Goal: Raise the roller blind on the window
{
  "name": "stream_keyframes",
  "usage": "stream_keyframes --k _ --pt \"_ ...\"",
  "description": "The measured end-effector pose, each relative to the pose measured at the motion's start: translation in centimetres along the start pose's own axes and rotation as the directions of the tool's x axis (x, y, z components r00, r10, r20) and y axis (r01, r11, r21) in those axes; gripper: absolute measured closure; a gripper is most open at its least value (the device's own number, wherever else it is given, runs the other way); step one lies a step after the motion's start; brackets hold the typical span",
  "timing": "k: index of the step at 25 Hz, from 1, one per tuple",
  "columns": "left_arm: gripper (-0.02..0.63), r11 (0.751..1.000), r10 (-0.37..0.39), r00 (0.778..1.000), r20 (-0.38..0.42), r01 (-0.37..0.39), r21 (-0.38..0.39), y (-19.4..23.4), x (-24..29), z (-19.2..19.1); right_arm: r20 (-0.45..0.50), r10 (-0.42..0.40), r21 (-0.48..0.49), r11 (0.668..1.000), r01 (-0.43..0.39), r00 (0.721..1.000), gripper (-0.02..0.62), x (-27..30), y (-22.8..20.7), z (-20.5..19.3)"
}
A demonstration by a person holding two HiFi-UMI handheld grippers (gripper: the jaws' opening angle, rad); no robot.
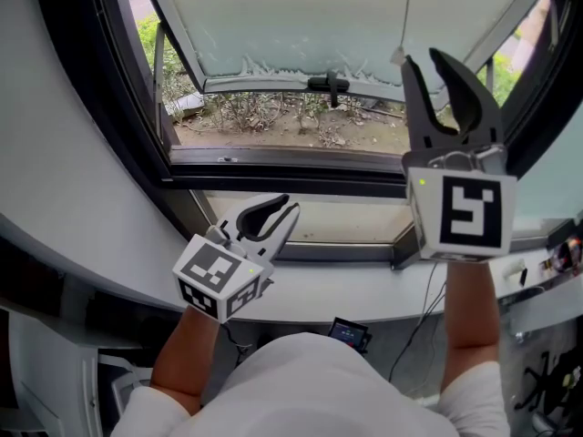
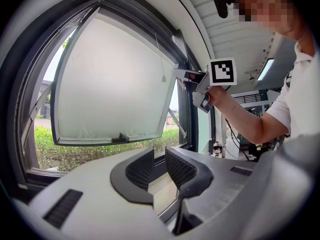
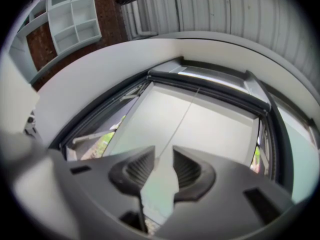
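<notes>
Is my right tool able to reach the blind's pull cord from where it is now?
Probably yes: the right tool is open, and the pull cord hangs right at its tips with nothing in between.

Left hand-held gripper [image 2: 159,156], jaws apart, empty, before the roller blind [image 2: 115,79].

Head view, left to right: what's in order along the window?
left gripper → window handle → right gripper
</notes>
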State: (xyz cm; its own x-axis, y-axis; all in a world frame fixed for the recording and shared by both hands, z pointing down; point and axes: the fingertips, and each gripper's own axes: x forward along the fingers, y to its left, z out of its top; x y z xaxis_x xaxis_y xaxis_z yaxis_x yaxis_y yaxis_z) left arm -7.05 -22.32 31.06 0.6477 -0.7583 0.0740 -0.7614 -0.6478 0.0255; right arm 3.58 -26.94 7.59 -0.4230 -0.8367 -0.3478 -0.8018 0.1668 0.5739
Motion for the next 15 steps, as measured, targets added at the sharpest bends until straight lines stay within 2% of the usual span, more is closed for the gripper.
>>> stream_keyframes --k 15 --pt "0.523 1.000 0.023 1.000 -0.003 -0.023 0.013 -1.0 0.5 0.3 0.010 0.022 0.008 1.000 -0.022 1.000 0.491 -0.6 -0.6 -0.7"
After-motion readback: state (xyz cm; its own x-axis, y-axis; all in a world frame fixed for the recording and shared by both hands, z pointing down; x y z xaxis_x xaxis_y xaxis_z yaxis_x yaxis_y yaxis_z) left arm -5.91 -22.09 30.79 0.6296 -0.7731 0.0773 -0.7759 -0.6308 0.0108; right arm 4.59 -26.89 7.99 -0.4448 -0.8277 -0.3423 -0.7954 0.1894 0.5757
